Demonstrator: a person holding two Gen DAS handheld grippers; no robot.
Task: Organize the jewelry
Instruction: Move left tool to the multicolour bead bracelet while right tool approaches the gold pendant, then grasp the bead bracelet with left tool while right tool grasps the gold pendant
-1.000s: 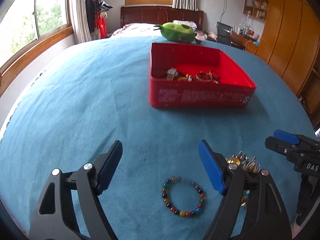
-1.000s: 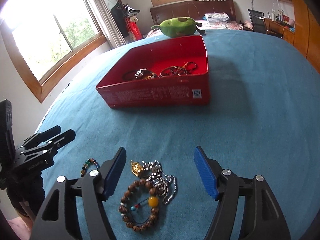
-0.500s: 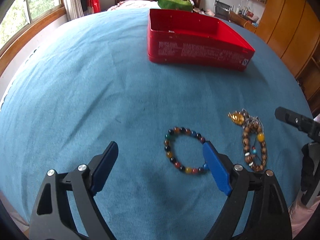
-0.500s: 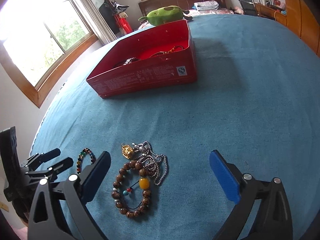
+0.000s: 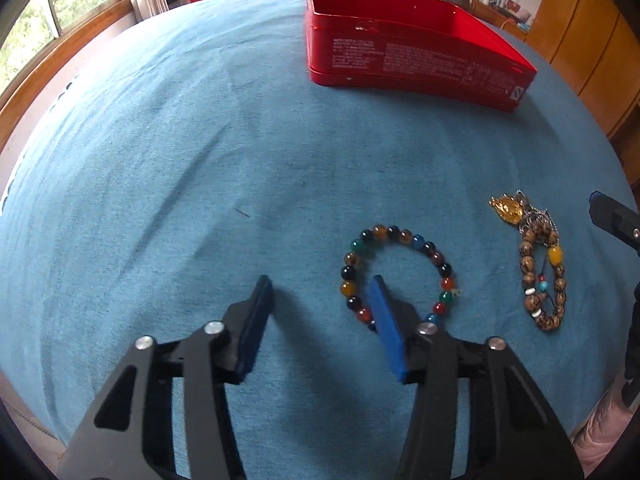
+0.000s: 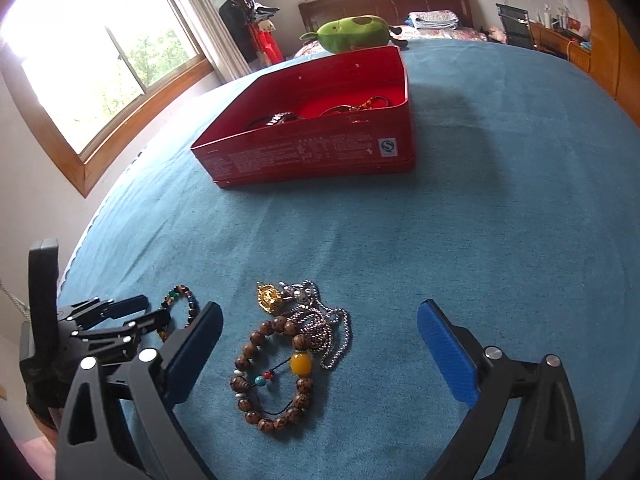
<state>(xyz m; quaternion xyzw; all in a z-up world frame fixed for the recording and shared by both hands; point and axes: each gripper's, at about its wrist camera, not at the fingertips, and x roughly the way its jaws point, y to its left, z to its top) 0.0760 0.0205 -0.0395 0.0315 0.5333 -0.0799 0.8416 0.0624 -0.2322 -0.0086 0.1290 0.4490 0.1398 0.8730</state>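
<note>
Left wrist view: left gripper (image 5: 320,286) released, low over cloth (image 5: 160,160), one finger (image 5: 382,320) planted inside bracelet (image 5: 398,276) loop, other outside at 9 o'clock, likely set to pinch the near bead strand. Right wrist view: right gripper (image 6: 316,316) spread wide, straddling wood beads (image 6: 272,376) and chain (image 6: 320,324). Red box (image 6: 320,152) at 12 o'clock, well apart, already holding jewelry

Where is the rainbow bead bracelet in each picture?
Left wrist view: the bracelet lies low, right of centre, its near edge around the left gripper's right finger.
Right wrist view: the bracelet peeks out at lower left.
Shared landmark: the red box.
</note>
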